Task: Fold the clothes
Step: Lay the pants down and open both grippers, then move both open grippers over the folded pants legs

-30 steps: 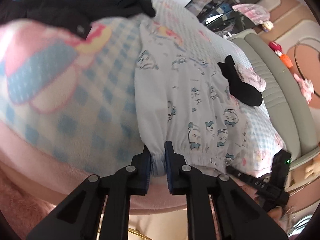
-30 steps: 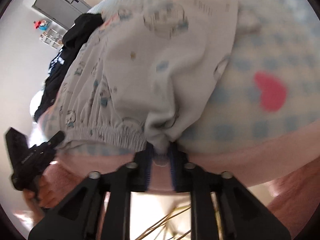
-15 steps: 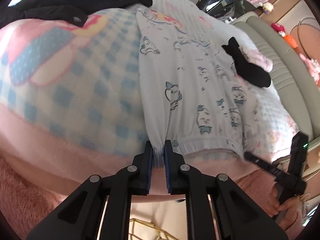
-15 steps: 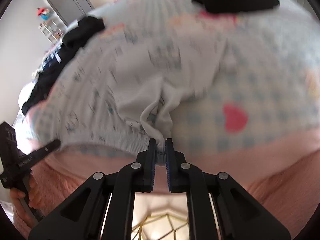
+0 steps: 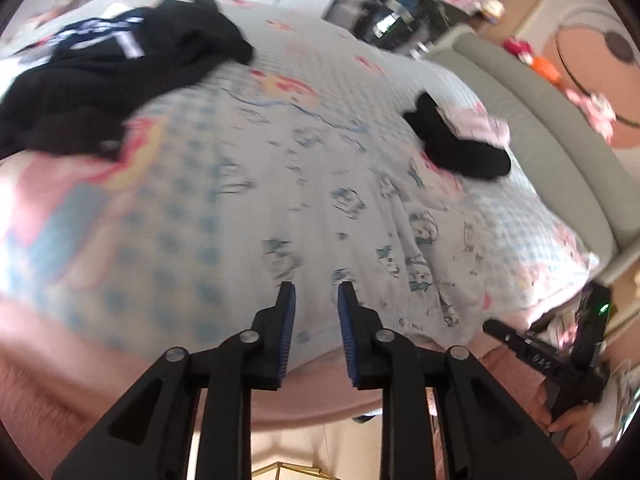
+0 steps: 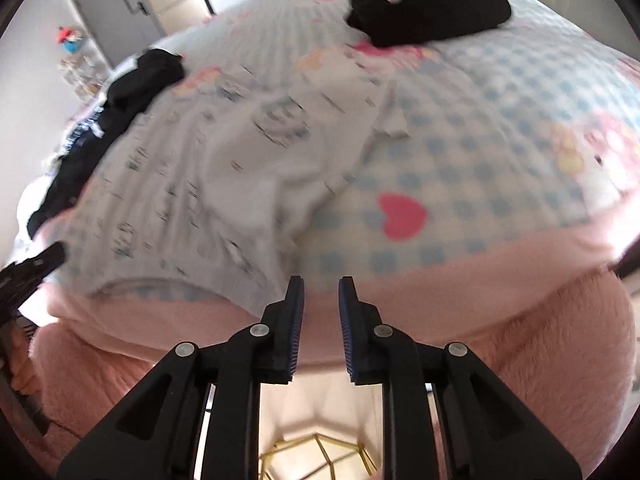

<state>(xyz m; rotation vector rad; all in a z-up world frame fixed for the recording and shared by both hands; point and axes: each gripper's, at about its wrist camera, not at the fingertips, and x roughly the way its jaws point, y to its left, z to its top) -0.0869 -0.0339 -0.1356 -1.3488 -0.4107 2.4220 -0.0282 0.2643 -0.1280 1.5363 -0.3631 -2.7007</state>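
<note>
Both sets of tongs are opening with nothing between them, the left tongs point(image 5: 314, 286) and right tongs point(image 6: 321, 280) above the waistband of the printed pyjama trousers point(image 5: 320, 200), laid flat on the bed point(image 6: 500, 128), presumably ready for folding.

The right gripper point(image 6: 320, 286), black with blue ribbed pads, has its jaws opening with nothing between them, above the fluffy pink edge of the blue-and-white checked bed blanket point(image 6: 500, 128). Just left of it lies the pale grey printed cotton garment point(image 6: 224, 168), spread flat (its print is blurred). A folded black garment point(image 6: 428, 12) sits at the far right, a crumpled black clothing pile point(image 6: 120, 92) far left.
</note>
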